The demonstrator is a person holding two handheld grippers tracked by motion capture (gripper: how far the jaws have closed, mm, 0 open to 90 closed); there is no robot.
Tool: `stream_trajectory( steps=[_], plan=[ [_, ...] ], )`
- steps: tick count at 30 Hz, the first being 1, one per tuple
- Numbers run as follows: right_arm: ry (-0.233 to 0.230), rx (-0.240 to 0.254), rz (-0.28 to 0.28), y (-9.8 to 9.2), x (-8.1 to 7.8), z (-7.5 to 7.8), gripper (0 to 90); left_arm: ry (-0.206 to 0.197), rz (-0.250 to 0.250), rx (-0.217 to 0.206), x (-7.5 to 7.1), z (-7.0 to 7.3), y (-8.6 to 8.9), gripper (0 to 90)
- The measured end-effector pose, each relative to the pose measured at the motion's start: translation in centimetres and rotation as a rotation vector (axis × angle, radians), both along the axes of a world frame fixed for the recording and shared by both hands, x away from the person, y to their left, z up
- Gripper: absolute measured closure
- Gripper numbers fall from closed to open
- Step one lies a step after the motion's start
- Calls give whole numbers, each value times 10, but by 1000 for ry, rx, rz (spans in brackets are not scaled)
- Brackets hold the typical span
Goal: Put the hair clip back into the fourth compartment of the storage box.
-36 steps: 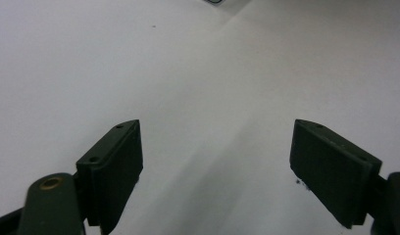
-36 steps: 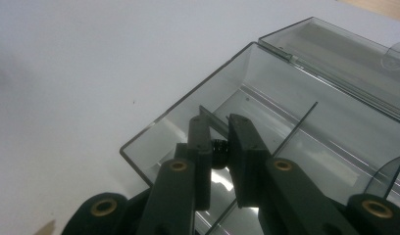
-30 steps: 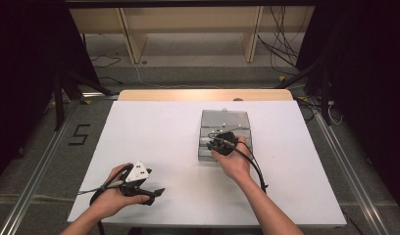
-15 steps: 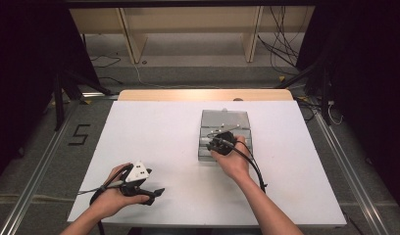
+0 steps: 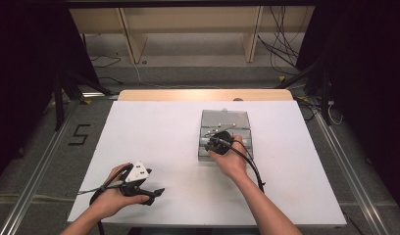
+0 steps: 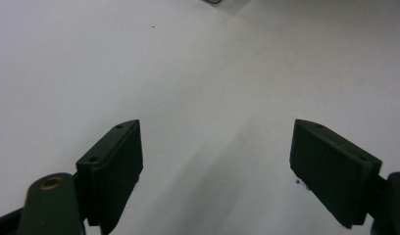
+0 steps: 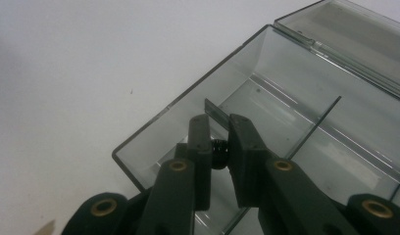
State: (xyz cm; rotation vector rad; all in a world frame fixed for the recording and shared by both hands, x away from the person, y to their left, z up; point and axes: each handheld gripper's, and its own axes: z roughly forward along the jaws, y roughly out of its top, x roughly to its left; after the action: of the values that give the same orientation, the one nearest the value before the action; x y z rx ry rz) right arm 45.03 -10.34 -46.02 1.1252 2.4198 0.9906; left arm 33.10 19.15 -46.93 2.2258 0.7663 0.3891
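Black jaws of your right gripper [image 7: 218, 129] pinch what looks like a small dark part [image 7: 218, 149] over the clear box [image 7: 306, 112], while your left gripper [image 6: 215, 161] gapes empty

Bright table, dark surroundings

Even overhead light whitens the table [image 5: 154, 147]; the room's sides fall into black. Soft shadows lie under the left gripper [image 6: 215, 166] jaws, which are slightly blurred. Pale glare streaks the clear plastic box [image 7: 296, 98].

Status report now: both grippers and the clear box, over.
Left gripper open, over bare table. Right gripper shut on thin divider plate inside clear box. Lid open, nothing blocking.
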Motion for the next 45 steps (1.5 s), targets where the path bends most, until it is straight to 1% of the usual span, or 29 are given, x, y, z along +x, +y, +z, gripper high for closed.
stream_trajectory(
  steps=[30,38,45],
  plan=[
    [38,-30,3,5,7,-3,807,1,-3,0,0,0,0,200],
    [57,-43,4,6,9,-6,806,1,-3,0,0,0,0,199],
    [57,-41,1,6,9,-6,804,0,-4,0,0,0,0,200]
  ],
)
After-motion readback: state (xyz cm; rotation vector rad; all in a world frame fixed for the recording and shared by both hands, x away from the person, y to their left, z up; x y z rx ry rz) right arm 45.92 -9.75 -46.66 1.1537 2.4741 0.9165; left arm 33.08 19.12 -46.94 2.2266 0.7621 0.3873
